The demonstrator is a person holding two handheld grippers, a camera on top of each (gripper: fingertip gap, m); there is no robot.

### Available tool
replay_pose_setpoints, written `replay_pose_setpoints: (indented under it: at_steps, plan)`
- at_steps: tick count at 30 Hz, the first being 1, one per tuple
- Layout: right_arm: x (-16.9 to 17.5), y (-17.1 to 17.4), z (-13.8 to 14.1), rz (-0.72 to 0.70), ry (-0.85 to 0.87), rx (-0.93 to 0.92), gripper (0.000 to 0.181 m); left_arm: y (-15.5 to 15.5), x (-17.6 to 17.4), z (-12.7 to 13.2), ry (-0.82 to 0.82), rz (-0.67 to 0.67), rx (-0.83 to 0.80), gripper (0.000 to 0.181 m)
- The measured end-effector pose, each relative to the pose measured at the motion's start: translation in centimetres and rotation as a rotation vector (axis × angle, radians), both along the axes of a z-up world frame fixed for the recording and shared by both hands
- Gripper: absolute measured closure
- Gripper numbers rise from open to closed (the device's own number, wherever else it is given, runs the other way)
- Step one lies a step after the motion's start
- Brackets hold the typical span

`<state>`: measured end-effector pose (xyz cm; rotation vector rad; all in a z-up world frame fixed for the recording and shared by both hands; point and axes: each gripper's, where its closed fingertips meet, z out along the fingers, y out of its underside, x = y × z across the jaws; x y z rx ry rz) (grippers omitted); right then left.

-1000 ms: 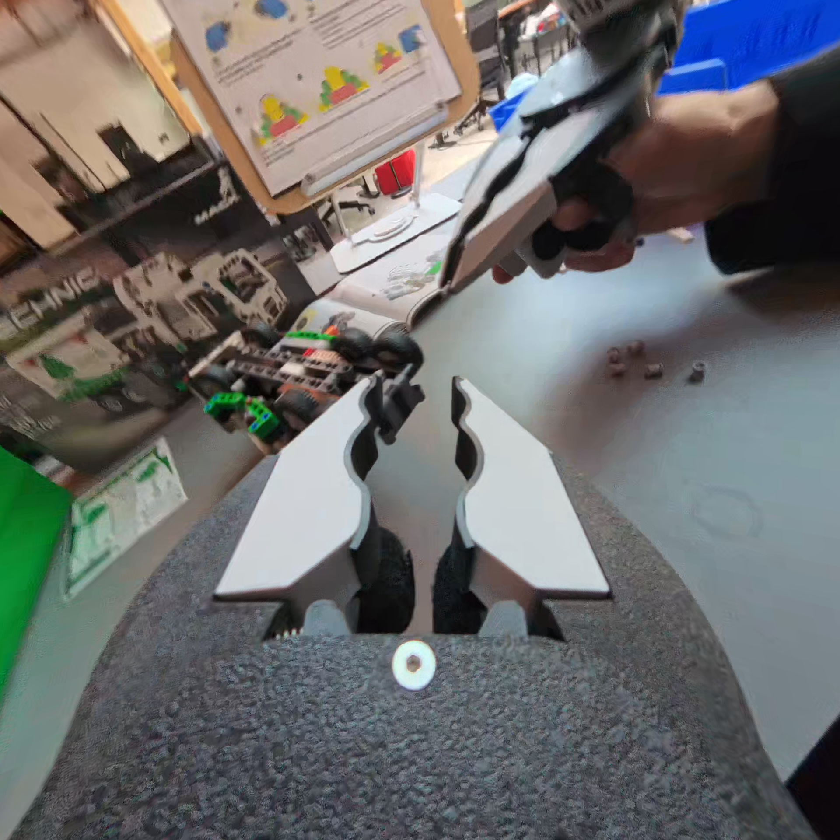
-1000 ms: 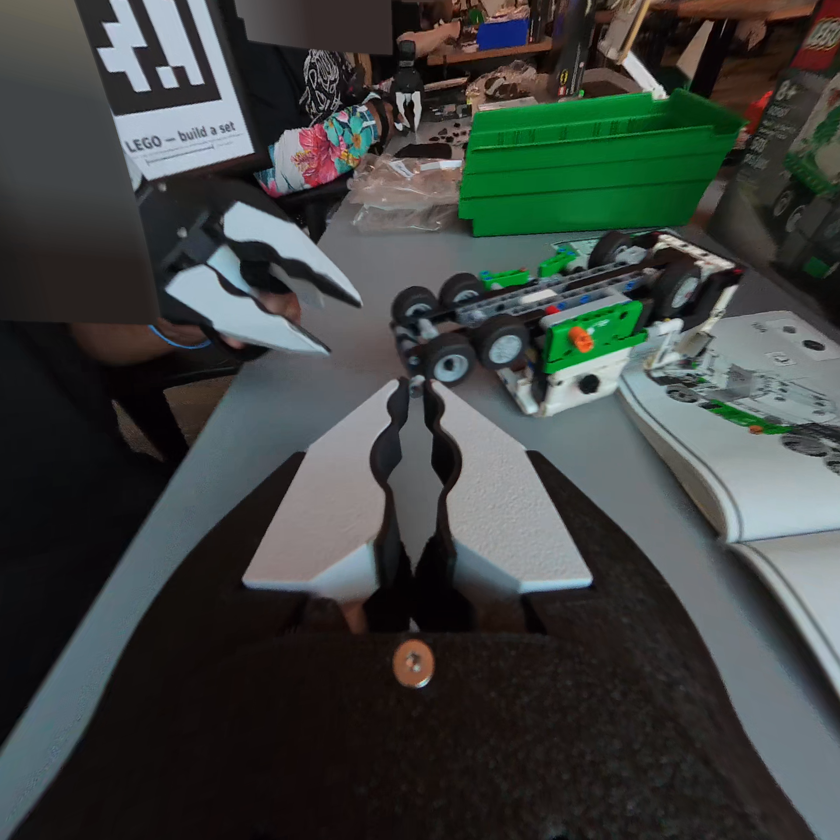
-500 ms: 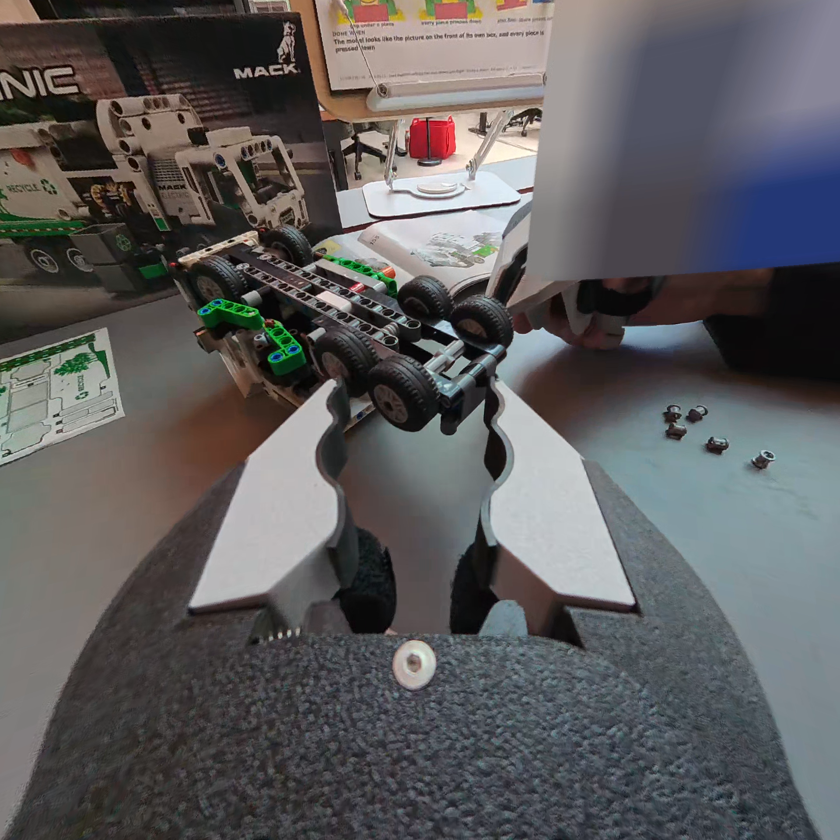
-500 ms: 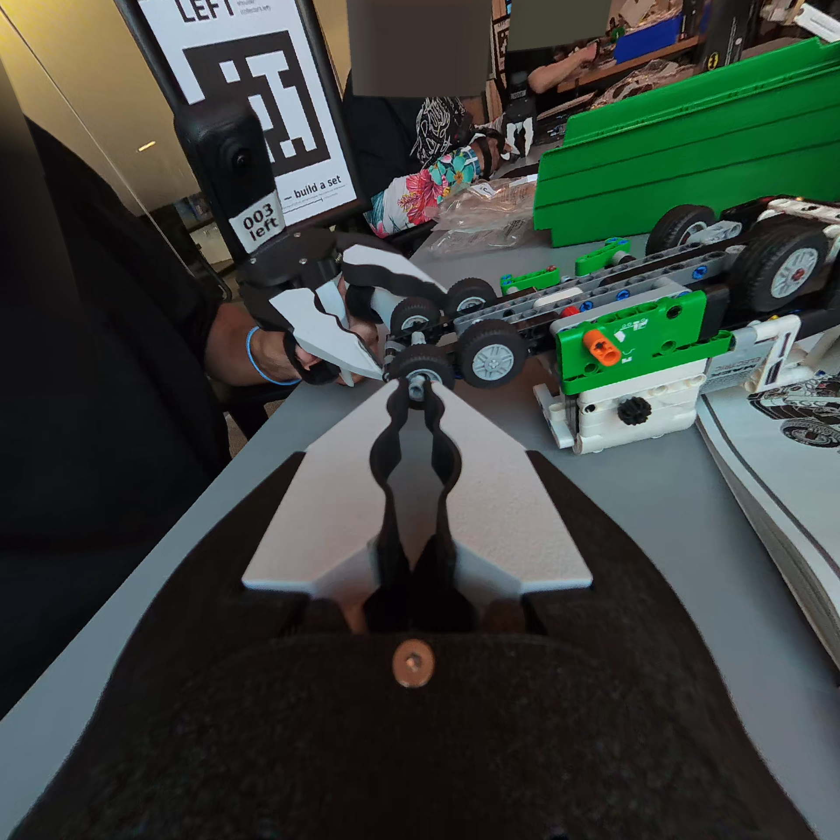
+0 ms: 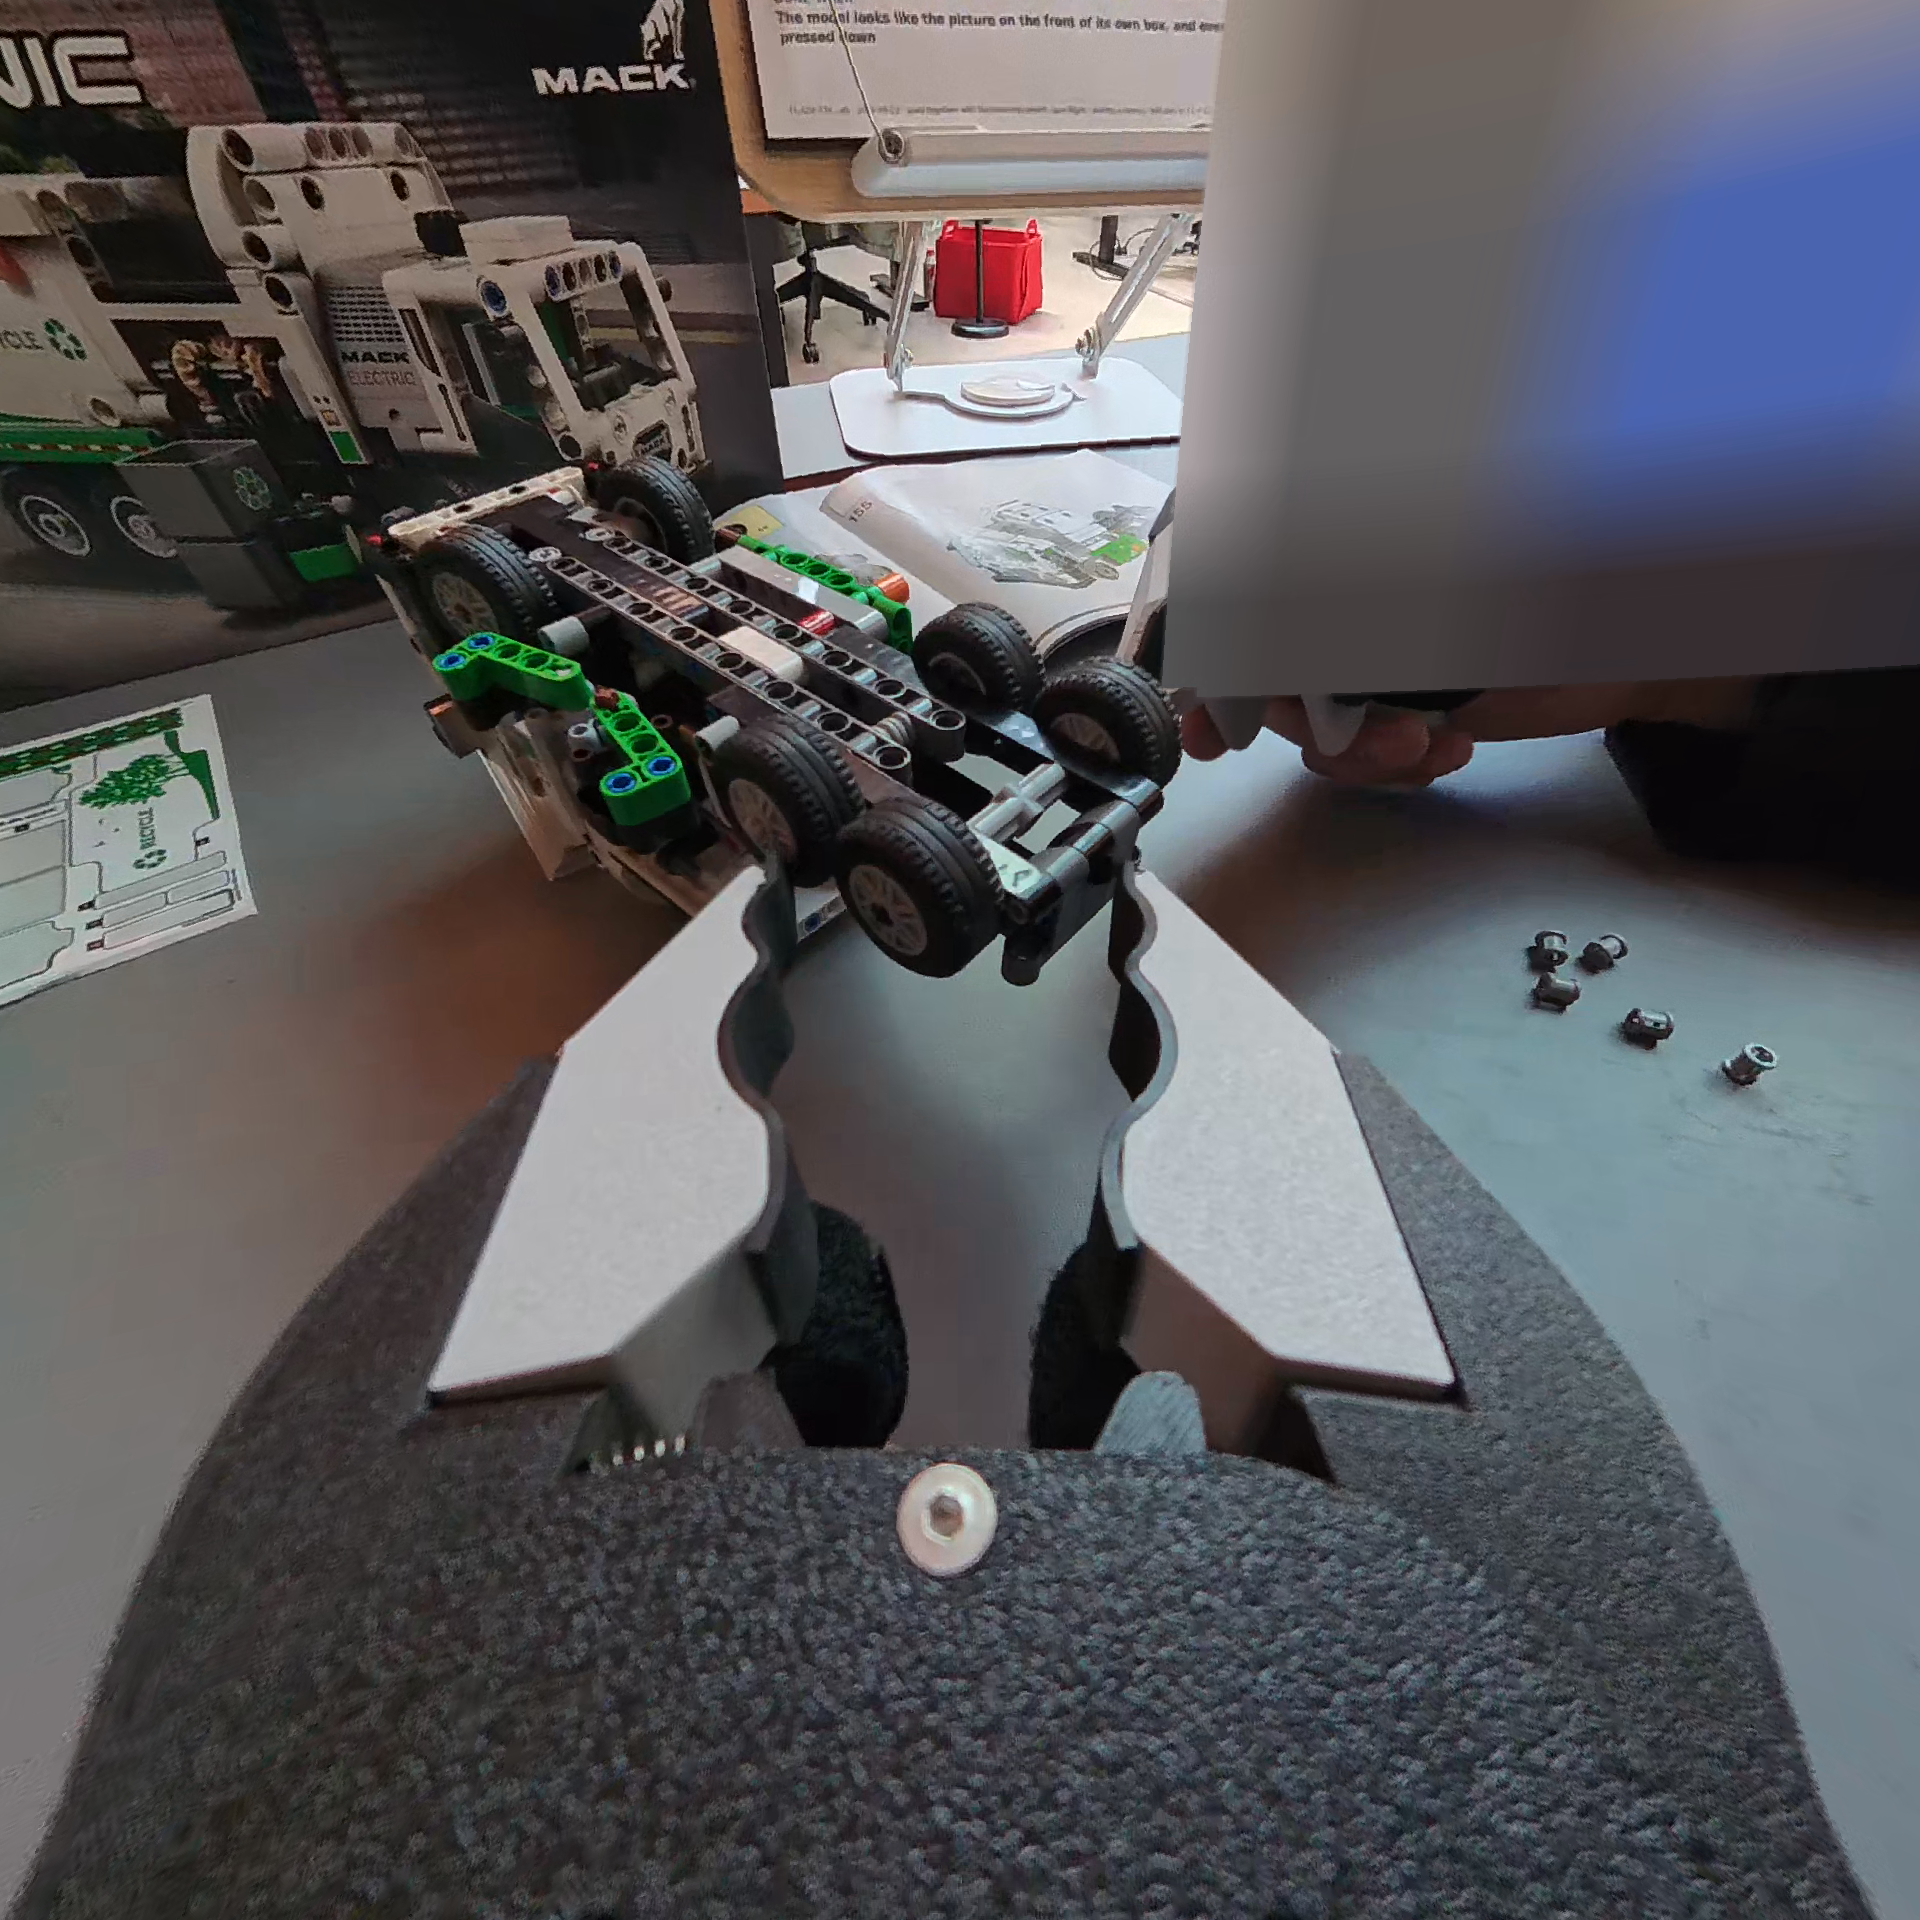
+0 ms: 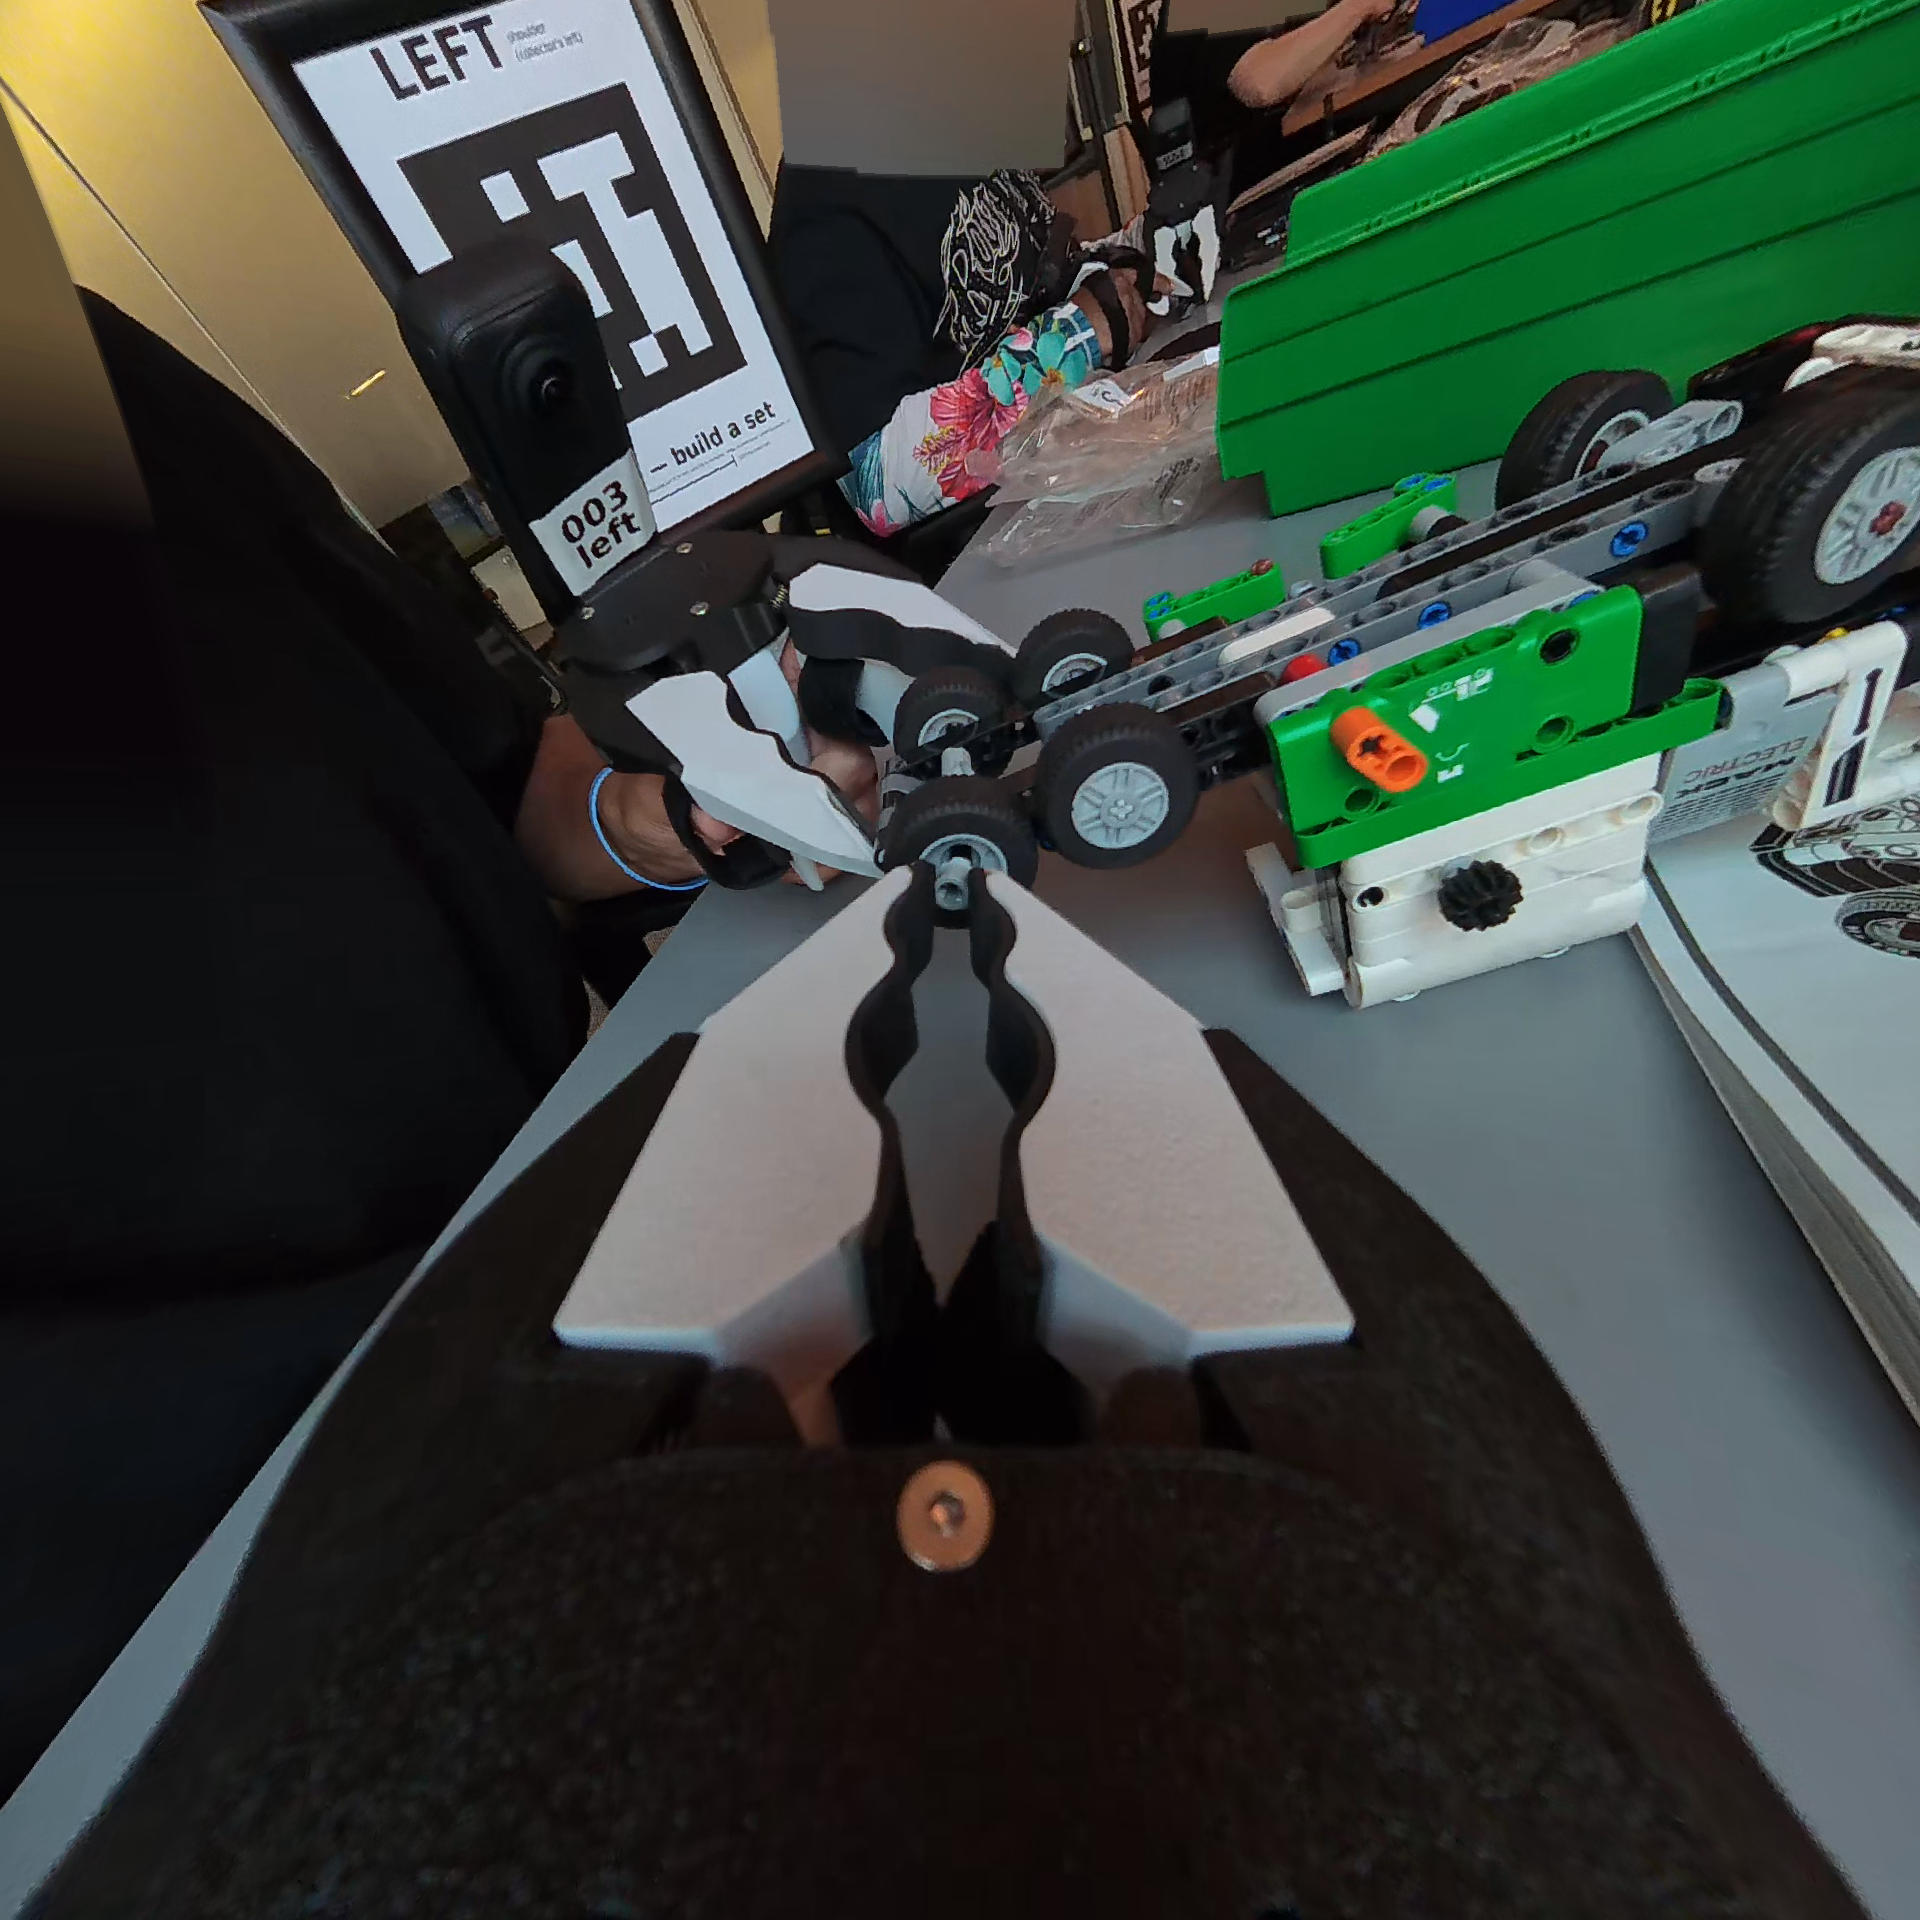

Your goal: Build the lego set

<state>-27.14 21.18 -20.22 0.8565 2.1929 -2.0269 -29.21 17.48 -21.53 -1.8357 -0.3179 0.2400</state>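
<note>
Grey table (image 5: 1558,1299) w/ green bins (image 6: 1558,260) at far edge; red bin (image 5: 987,268) & office chair (image 5: 831,281) on pale floor behind; cream wall (image 6: 208,239) left.

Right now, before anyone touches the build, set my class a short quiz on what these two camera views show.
1. True or false: the truck chassis stands upright on its wheels.
2. How many small loose pegs lie together on the table? A three, B five, C eight.
3. Fill in: the right hand-held gripper pinches a small ___ piece at a rear wheel.

Key: 1 false, it lies on its side; 2 B; 3 grey.
</note>
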Motion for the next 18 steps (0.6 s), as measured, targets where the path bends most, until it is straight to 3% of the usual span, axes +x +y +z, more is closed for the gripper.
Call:
replay_pose_setpoints:
  at_steps: [5, 11, 18]
  plan:
    - [-0.23, -0.05, 0.06, 0.015, -0.011, -0.012, 0.176, 0.04, -0.17, -0.17, -0.016, 0.005, -0.006, 0.122]
    - [-0.47, -0.18, 0.45, 0.1, -0.178, -0.098, 0.176, 0.0, -0.23, -0.08, -0.021, 0.006, 0.003, 0.124]
    - [-0.54, 0.03, 0.07, 0.098, -0.268, -0.167, 0.176, 0.09, -0.2, -0.28, -0.051, -0.008, -0.002, 0.132]
